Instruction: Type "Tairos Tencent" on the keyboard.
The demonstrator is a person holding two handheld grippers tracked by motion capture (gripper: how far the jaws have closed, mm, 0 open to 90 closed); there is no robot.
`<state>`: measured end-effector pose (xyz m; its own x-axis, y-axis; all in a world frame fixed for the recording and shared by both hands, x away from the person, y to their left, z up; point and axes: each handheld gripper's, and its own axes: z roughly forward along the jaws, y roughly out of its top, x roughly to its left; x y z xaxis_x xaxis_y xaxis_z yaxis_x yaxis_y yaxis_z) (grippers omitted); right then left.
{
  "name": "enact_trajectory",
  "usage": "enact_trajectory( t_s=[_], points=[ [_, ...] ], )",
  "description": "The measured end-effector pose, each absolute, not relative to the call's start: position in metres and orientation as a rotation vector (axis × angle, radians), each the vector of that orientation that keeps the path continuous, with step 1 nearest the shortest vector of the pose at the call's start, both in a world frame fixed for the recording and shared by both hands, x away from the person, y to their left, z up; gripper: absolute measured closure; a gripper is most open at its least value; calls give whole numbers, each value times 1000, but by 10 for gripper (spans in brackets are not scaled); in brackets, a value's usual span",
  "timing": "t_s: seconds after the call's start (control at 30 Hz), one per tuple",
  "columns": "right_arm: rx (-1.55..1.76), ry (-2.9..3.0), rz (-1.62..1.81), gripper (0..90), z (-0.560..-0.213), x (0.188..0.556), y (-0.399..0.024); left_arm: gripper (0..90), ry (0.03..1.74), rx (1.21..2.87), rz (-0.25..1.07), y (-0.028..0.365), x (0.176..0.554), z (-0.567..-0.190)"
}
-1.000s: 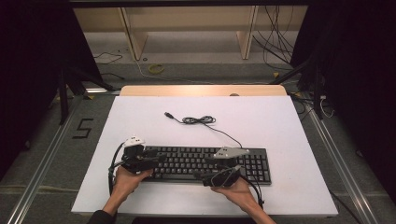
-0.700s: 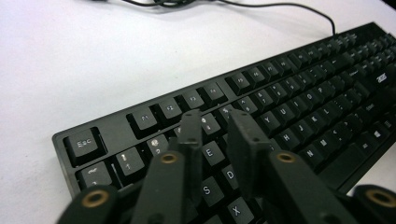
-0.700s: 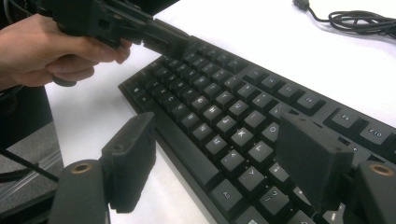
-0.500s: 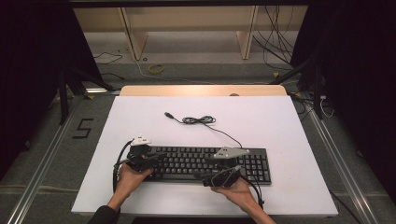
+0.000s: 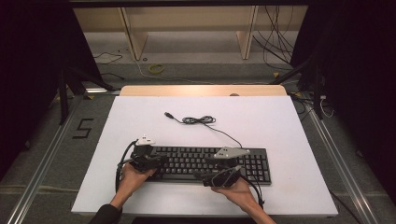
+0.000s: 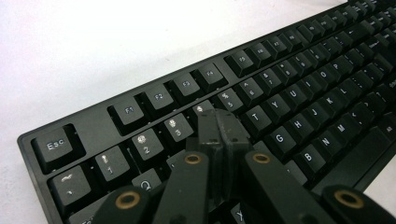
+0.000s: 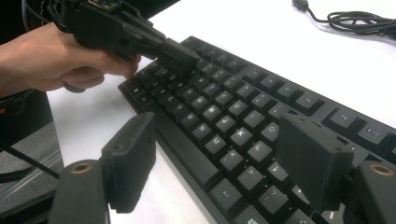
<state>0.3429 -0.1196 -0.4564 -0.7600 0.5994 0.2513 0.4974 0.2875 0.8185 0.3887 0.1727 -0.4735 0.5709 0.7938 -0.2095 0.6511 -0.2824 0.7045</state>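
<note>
A black keyboard (image 5: pixel 201 163) (image 6: pixel 289 93) (image 7: pixel 243 107) lies on the white table near its front edge. My left gripper (image 5: pixel 161 161) (image 6: pixel 219 126) is shut with nothing between its jaws. Its joined tips sit low over the keys around 4 and R at the keyboard's left end, and the right gripper view catches this left gripper (image 7: pixel 182 58) there too, held in a hand. Whether the tips press a key I cannot tell. My right gripper (image 5: pixel 204 176) (image 7: pixel 217 135) stands open over the keyboard's front edge near the bottom letter row, its jaws wide apart and holding nothing.
The keyboard's black cable (image 5: pixel 198 120) (image 7: pixel 355 18) lies coiled on the white table (image 5: pixel 289 126) behind the keyboard, its plug end loose. A wooden strip (image 5: pixel 201 90) runs along the table's far edge. Metal rails flank the table on the floor.
My left gripper has shifted a little to the right over the keyboard's left end. The right hand has kept still.
</note>
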Motion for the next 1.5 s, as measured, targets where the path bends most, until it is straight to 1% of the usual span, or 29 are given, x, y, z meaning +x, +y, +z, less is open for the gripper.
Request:
enact_trajectory(
  t_s=[0.47, 0.9, 1.17, 1.33, 1.4, 1.43, 1.5],
  points=[
    [1043, 2436, 1485, 297, -456, 343, -120, 891, 1153, 2035, 219, 172, 390, -478],
    [1044, 2433, 1488, 296, -456, 343, -120, 888, 1148, 2025, 229, 173, 388, -474],
    [1038, 2432, 1491, 297, -456, 343, -120, 866, 1146, 2007, 238, 175, 386, -470],
    [1040, 2431, 1493, 297, -456, 343, -119, 818, 1129, 1996, 225, 176, 382, -467],
    [1036, 2433, 1494, 297, -456, 343, -119, 783, 1129, 1991, 222, 176, 382, -466],
    [1036, 2433, 1494, 297, -456, 343, -119, 783, 1128, 1980, 217, 176, 381, -465],
    [1038, 2437, 1491, 297, -456, 343, -118, 732, 1116, 1975, 211, 177, 379, -464]
  ],
)
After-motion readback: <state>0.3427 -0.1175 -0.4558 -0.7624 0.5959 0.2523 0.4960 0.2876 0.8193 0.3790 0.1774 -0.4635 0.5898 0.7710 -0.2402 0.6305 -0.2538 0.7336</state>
